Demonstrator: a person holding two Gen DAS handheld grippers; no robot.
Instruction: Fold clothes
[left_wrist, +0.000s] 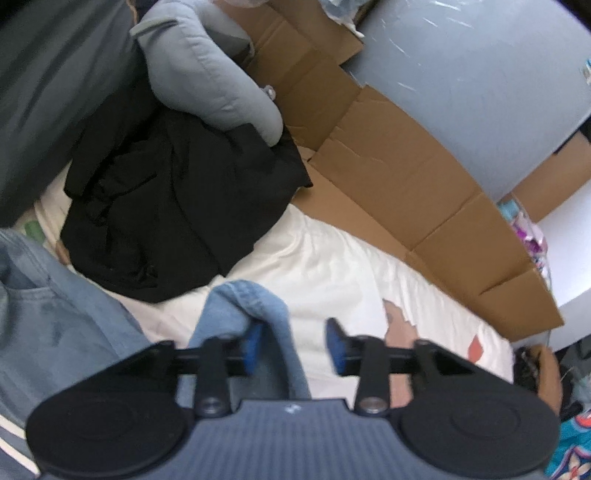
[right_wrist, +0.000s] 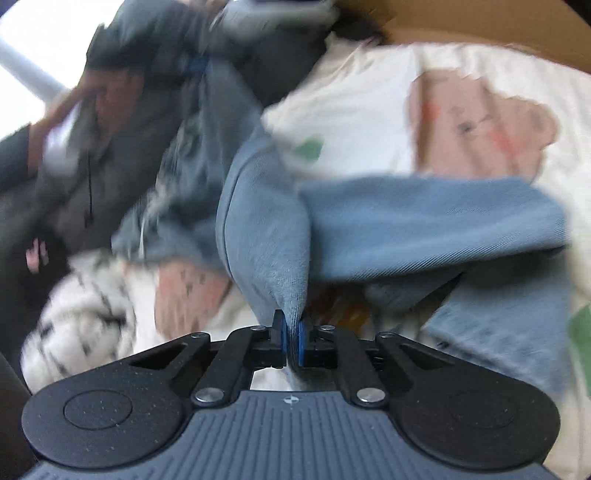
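Denim garment pinched in right gripper jaws; left gripper jaws parted, fold loose between; no legible writing.

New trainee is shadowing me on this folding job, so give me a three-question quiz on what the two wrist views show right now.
1. True or false: the right gripper is clamped on a fold of the blue denim garment.
2. What are the left gripper jaws doing? A: pinched shut on cloth; B: standing apart, denim draped over one finger.
3. What lies beside the crumpled black garment, along the edge of the cream printed bedsheet?

Key: 1 true; 2 B; 3 flattened brown cardboard.
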